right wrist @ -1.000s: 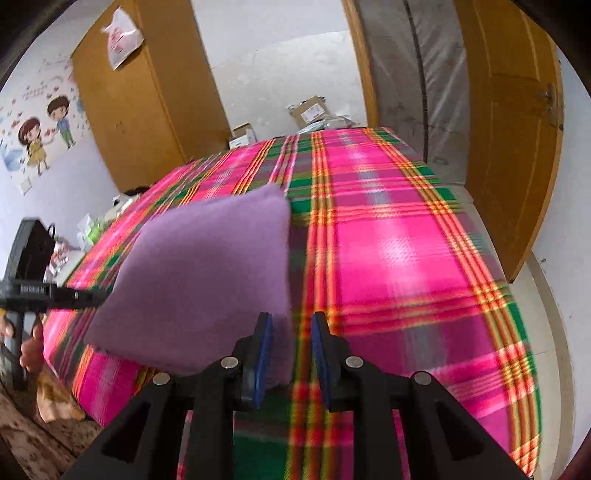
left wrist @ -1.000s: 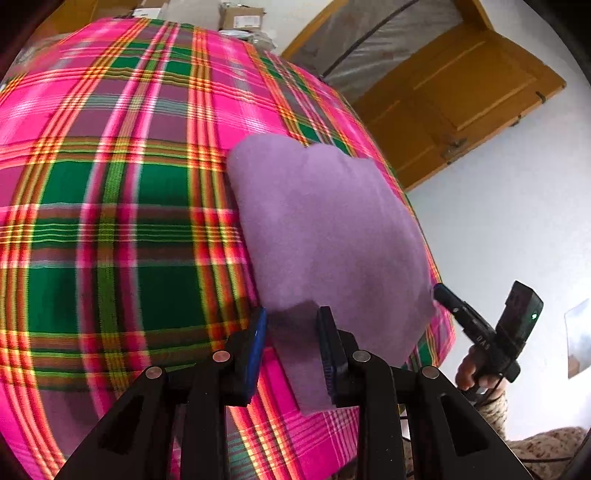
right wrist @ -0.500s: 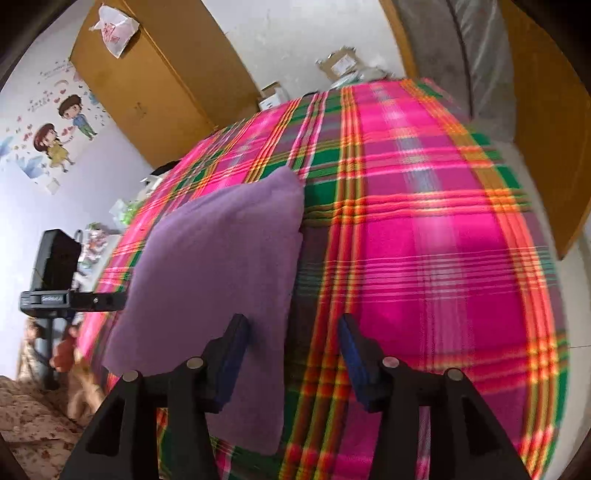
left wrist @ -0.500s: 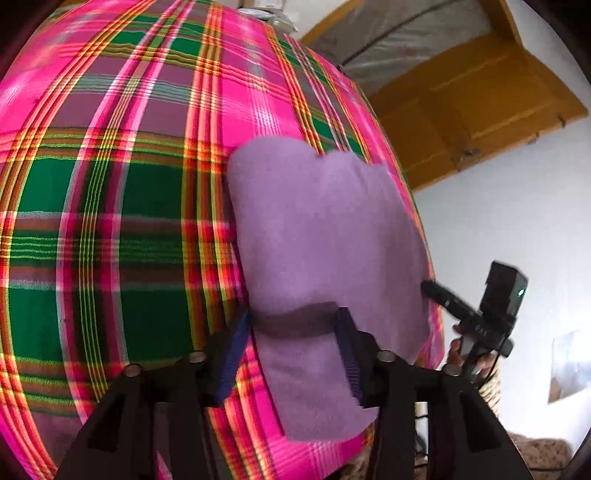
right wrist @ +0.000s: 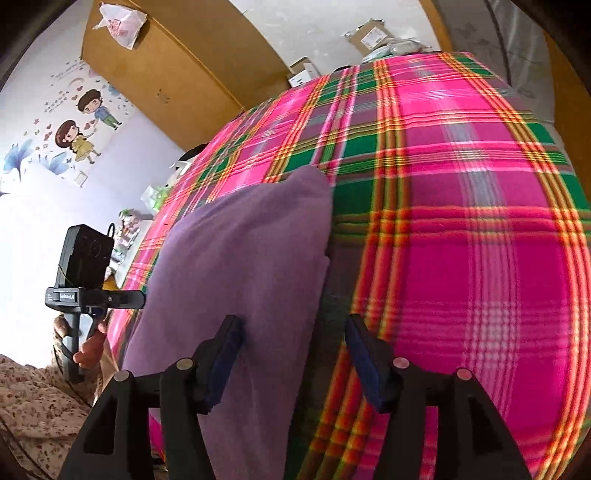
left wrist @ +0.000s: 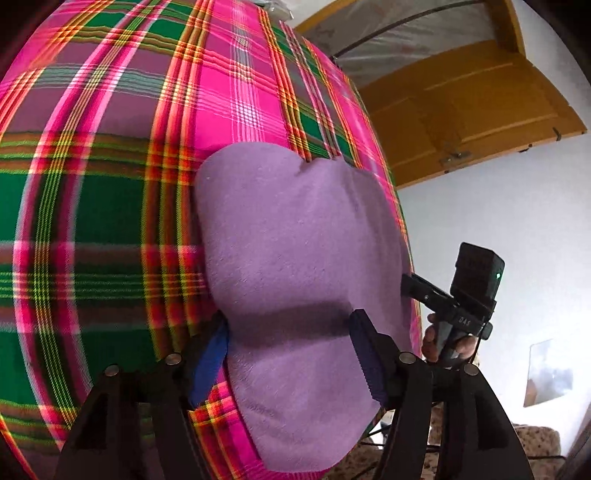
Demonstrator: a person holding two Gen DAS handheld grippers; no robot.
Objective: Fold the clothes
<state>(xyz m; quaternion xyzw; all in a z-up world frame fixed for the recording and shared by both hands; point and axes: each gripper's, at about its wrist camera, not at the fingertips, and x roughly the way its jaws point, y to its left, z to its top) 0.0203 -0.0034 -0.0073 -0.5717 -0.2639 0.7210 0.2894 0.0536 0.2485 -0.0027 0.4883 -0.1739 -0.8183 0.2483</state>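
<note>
A folded purple cloth (left wrist: 295, 229) lies flat on the pink and green plaid bedspread (left wrist: 92, 221), near its edge. My left gripper (left wrist: 290, 332) hovers over one corner of the cloth. Its jaws are opening, with cloth lying between them but no pad pressing on it. In the right wrist view the purple cloth (right wrist: 240, 266) rests on the bedspread (right wrist: 461, 240). My right gripper (right wrist: 291, 328) straddles the cloth's long edge, jaws opening and free of the fabric. Each view shows the other gripper beside the bed, held by a hand (right wrist: 88, 350).
A wooden door (left wrist: 461, 110) stands past the bed's far side. A tall wooden wardrobe (right wrist: 166, 74) with a plastic bag hung on it and cardboard boxes (right wrist: 369, 31) sit behind the bed. Floral fabric (right wrist: 29, 398) shows low at the bed's near edge.
Both grippers' jaws have gone from nearly shut on the cloth's corners to wide apart. The cloth has settled flat on the bed. The right gripper has tipped downward and shifted along the cloth's edge.
</note>
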